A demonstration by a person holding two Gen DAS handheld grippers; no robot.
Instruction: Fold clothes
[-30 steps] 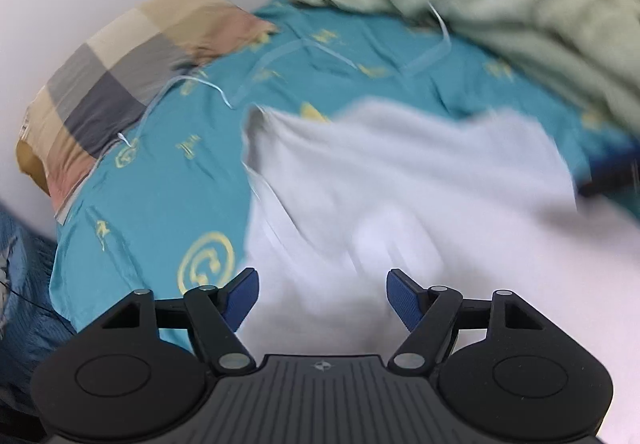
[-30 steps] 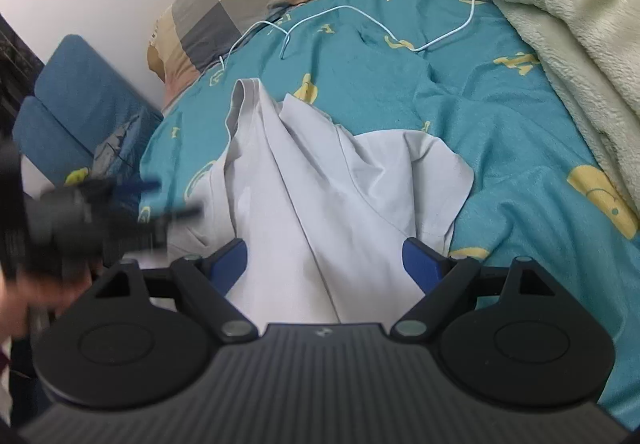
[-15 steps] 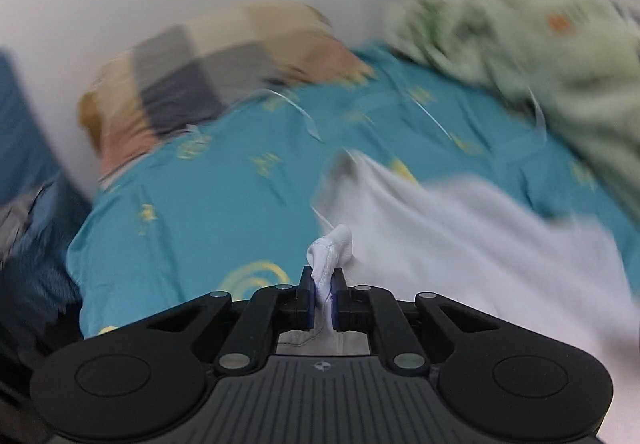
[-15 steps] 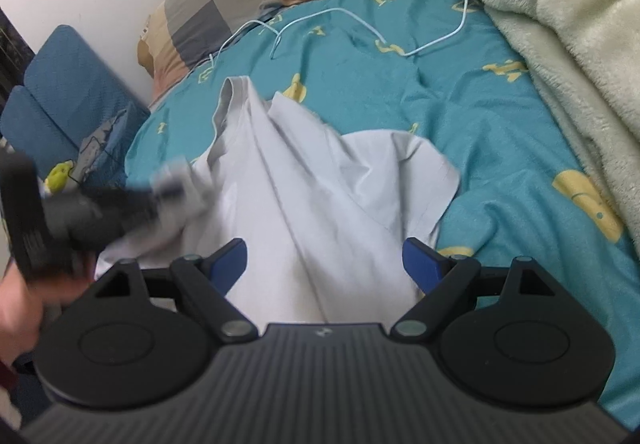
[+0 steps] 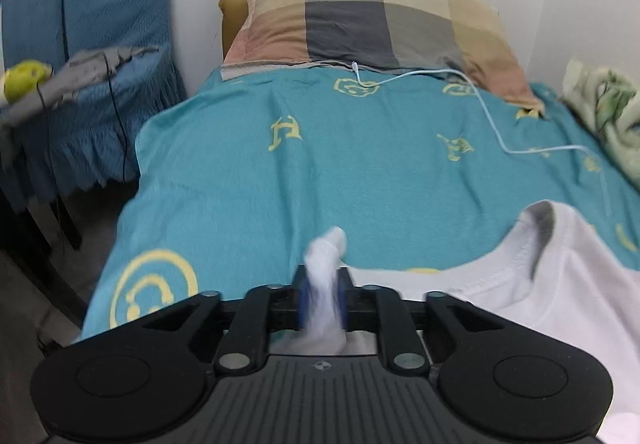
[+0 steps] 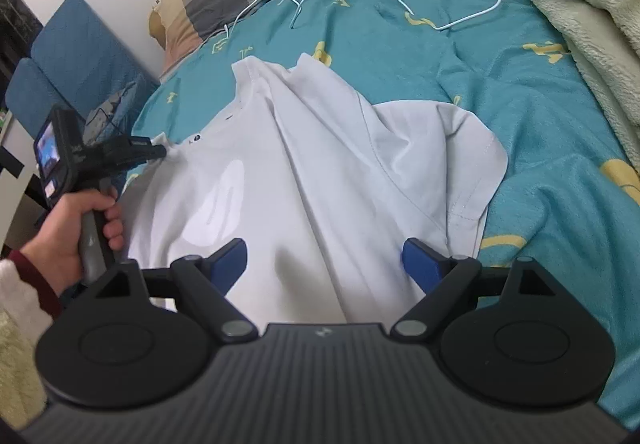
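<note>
A white T-shirt point(image 6: 320, 164) lies crumpled on the teal bed sheet point(image 6: 520, 104), collar toward the pillow. A bunch of its shoulder fabric point(image 5: 324, 284) sits between the blue pads of my left gripper point(image 5: 322, 300). The cloth fills the narrow gap, and the jaws are opening. The collar point(image 5: 532, 244) lies to the right of that gripper. In the right wrist view a person's hand point(image 6: 76, 228) holds the left gripper point(image 6: 158, 152) at the shirt's left edge. My right gripper point(image 6: 324, 260) hovers open over the shirt's lower part with nothing pinched.
A checked pillow point(image 5: 372, 12) lies at the head of the bed, and a white cable point(image 5: 492, 124) trails across the sheet. A pale green blanket point(image 6: 580, 4) is heaped on the right. Blue chairs point(image 5: 100, 24) with grey clothing stand off the bed's left side.
My left gripper shut on the shirt's shoulder fabric, rolled, and swung left toward the bed's edge, pulling the shirt flatter. Its jaws now stand slightly wider. The right gripper barely shifted.
</note>
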